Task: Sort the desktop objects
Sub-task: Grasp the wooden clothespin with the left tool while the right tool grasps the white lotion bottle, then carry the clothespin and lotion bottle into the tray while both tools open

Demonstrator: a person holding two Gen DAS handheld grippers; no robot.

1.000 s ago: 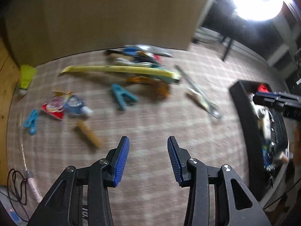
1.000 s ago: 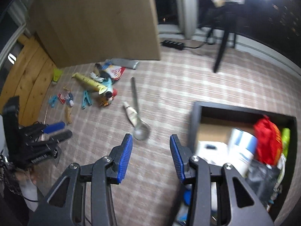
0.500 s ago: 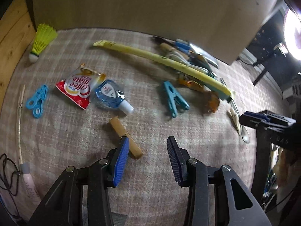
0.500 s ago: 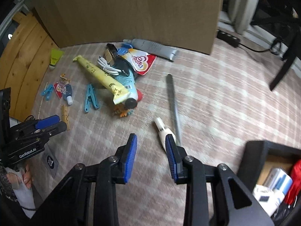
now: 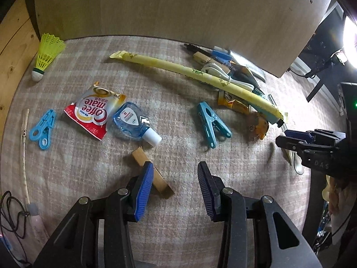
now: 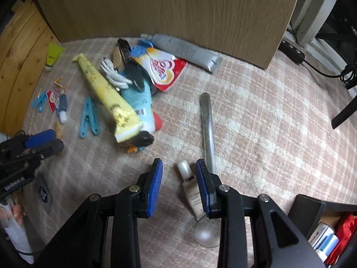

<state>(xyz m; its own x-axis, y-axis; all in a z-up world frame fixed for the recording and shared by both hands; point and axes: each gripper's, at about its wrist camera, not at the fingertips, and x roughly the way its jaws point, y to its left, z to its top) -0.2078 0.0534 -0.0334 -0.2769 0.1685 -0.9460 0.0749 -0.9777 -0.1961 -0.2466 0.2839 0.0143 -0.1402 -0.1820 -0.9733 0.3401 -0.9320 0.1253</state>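
Observation:
My left gripper [image 5: 175,172] is open and empty, low over the checked cloth. A wooden clothespin [image 5: 154,174] lies at its left finger, partly under it. Ahead lie a blue sanitizer bottle [image 5: 133,121], a Coffee-mate sachet [image 5: 93,111], a blue clip [image 5: 213,127] and a long yellow tea stick [image 5: 196,73]. My right gripper [image 6: 179,174] is open and empty, hovering over a small white tube [image 6: 191,192] that lies by its right finger, next to a metal spoon [image 6: 207,134]. The right gripper also shows in the left wrist view [image 5: 290,138].
A pile of packets, a white cable and tubes [image 6: 133,82] lies near the wooden panel [image 6: 178,6]. A yellow shuttlecock [image 5: 45,55] and blue clip [image 5: 43,126] lie far left. A black bin [image 6: 312,210] with sorted items stands at the lower right.
Both grippers have moved forward and lower toward the objects. The left one has come down by the wooden clothespin; the right one has left the bin and closed in on the white tube.

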